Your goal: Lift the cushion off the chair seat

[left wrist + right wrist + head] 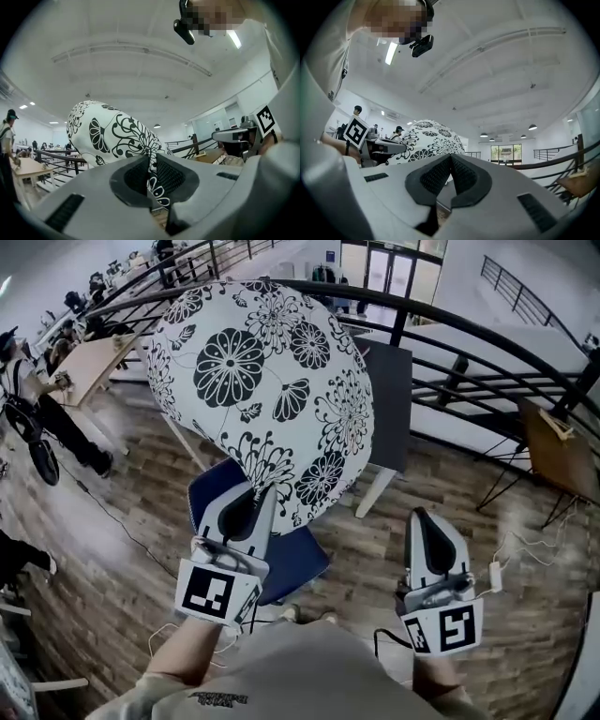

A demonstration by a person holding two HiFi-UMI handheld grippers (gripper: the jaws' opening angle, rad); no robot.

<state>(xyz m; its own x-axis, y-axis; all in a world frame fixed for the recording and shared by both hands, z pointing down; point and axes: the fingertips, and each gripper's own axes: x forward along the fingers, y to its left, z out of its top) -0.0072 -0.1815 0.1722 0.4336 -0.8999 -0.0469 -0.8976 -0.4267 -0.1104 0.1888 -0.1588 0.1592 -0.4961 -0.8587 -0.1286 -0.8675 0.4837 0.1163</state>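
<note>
above the wooden floor [94, 587], left tongs [251, 495] pinch the floral cushion [262, 381]; right tongs [420, 516] closed together.

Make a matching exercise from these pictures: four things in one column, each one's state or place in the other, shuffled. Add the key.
Things
1. white cushion with black flower print
2. blue chair seat
3. left gripper
4. right gripper

States or places
A. shut, nothing between its jaws
B. up in the air, hanging from a pinched edge
C. low down, partly showing beneath the cushion
D. shut on printed fabric

Pairs: 1-B, 2-C, 3-D, 4-A
</note>
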